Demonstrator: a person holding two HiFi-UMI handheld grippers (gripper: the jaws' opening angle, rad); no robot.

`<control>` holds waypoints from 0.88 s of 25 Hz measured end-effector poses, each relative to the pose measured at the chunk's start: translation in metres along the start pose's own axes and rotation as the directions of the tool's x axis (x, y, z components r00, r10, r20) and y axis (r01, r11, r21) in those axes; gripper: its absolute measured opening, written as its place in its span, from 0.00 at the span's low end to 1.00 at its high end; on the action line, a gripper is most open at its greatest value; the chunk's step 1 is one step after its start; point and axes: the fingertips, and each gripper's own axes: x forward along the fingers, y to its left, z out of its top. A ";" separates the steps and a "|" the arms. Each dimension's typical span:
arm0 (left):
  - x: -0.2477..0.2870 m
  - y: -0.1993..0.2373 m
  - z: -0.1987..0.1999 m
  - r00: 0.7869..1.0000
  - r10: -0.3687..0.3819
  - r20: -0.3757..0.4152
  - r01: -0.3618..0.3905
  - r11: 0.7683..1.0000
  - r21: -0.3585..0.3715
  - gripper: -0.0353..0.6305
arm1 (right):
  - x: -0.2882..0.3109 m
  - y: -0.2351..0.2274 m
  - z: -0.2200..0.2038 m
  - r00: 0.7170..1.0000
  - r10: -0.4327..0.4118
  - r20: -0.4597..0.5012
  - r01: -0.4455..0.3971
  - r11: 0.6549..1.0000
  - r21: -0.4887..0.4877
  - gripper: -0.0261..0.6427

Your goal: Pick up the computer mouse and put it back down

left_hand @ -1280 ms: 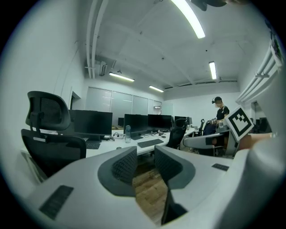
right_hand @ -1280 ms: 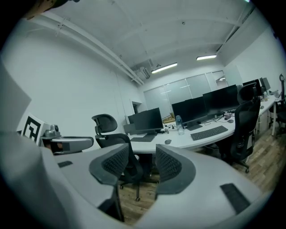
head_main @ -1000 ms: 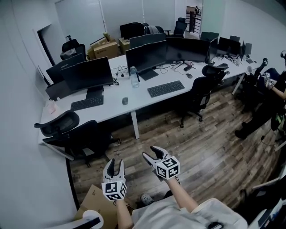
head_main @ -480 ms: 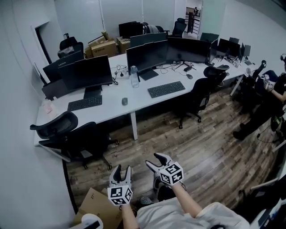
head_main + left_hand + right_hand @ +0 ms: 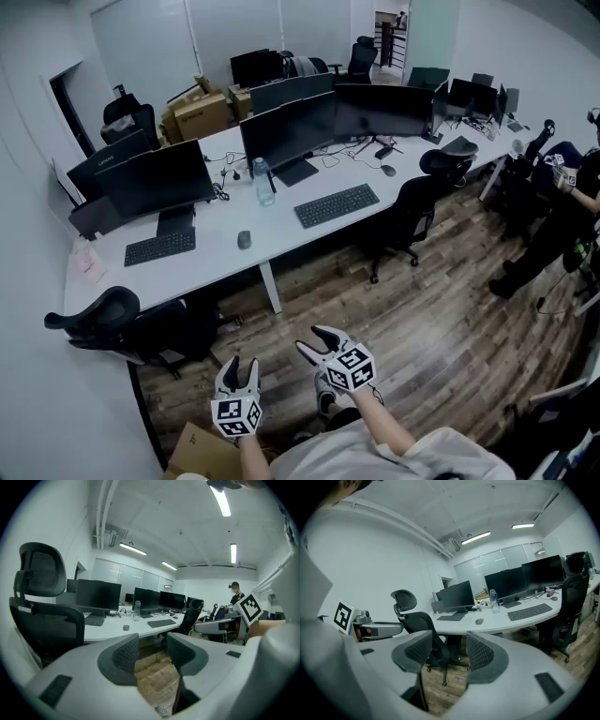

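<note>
The long white desk [image 5: 211, 267] was best approached first, then one claw lowered astride the small dark grey oval computer mouse [image 5: 244, 240], judged smooth and low. It was seen left of centre, well apart from both claws. The white left gripper [image 5: 242, 364], just widened, and the white right gripper [image 5: 311, 340], just narrowed slightly, were held parted, with nothing between the jaws.

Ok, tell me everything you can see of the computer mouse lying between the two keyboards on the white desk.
The computer mouse is small, dark grey and rounded, seemingly plastic; no cable can be made out at this distance. It lies flat on the white desk, between the left keyboard and the right keyboard, in front of the water bottle and apart from all three. Only the desk touches it.
</note>
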 end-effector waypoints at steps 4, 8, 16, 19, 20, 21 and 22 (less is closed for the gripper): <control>0.063 0.002 0.035 1.000 -0.007 0.007 0.007 0.999 0.037 0.34 | 0.027 -0.048 0.041 0.999 0.006 0.053 -0.007 1.000 0.016 0.39; 0.115 0.001 0.062 1.000 -0.005 0.029 0.004 0.999 0.050 0.34 | 0.051 -0.087 0.075 0.996 0.018 0.089 -0.018 1.000 0.001 0.39; 0.175 -0.001 0.080 0.994 0.084 0.065 -0.086 0.996 0.025 0.34 | 0.073 -0.141 0.088 0.997 0.051 0.050 -0.050 0.998 -0.028 0.40; 0.189 -0.005 0.078 0.992 0.110 0.061 -0.111 0.994 0.017 0.34 | 0.074 -0.156 0.079 0.998 0.060 0.029 -0.060 0.998 -0.014 0.41; 0.195 -0.006 0.077 0.992 0.111 0.053 -0.112 0.994 0.017 0.34 | 0.075 -0.160 0.078 0.998 0.062 0.027 -0.062 0.998 -0.008 0.41; 0.200 -0.006 0.077 0.993 0.113 0.046 -0.114 0.993 0.020 0.34 | 0.076 -0.163 0.076 0.998 0.064 0.026 -0.064 0.998 -0.002 0.41; 0.204 -0.005 0.077 0.993 0.115 0.040 -0.116 0.993 0.023 0.34 | 0.078 -0.166 0.075 0.997 0.066 0.026 -0.066 0.998 0.004 0.41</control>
